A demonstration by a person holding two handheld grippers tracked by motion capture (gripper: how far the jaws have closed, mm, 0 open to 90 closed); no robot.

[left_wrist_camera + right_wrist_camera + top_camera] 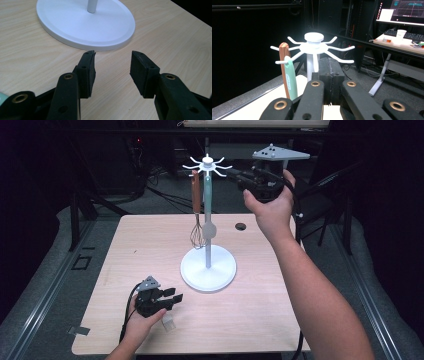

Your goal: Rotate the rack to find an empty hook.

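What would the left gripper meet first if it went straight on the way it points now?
Probably the white round base of the stand: the left gripper, open and empty, points at its near edge across bare table.

No text, label, brand, number or sign can be read in any of the views. The pale green flat utensil handle (pixel 290 80) hanging on the white rack carries small print along its length, too blurred to make out. The lit computer monitor (pixel 405 8) at the back shows a grid graphic and a pale panel, with nothing legible on either.
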